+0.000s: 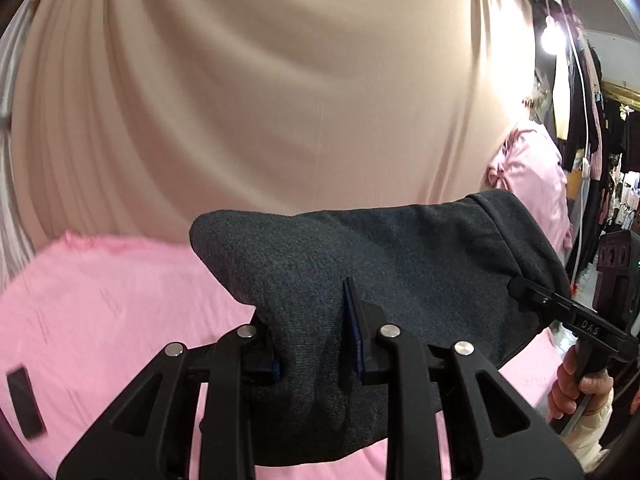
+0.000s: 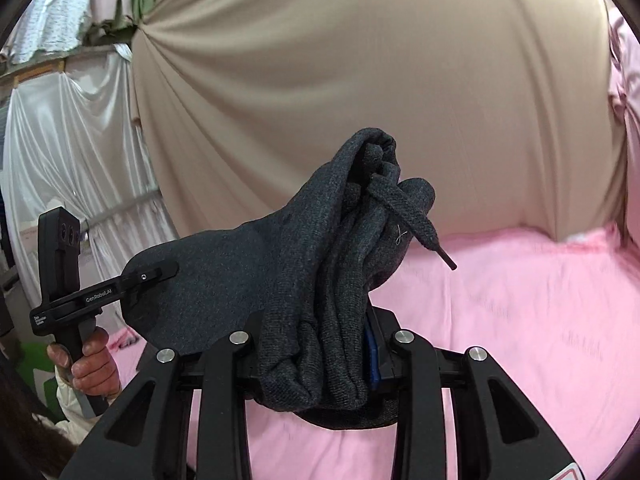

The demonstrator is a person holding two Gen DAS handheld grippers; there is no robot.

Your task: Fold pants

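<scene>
We see the dark grey pants [image 1: 400,264] held up above the pink sheet [image 1: 100,300], left gripper [image 1: 316,344] pinching one bunched edge, right gripper [image 2: 320,344] clamped on the waistband, drawstring [image 2: 416,220] dangling above the sheet, beige curtain [image 1: 280,80] behind.

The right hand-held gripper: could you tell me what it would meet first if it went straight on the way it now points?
The right hand-held gripper already clamps the dark grey pants; straight beyond them, probably the beige curtain, though depth is unclear.

Dark charcoal knit pants [image 1: 380,280], bunched up and held off the pink surface, drawstring [image 2: 416,220] dangling out toward 4 o'clock in the right view.
</scene>
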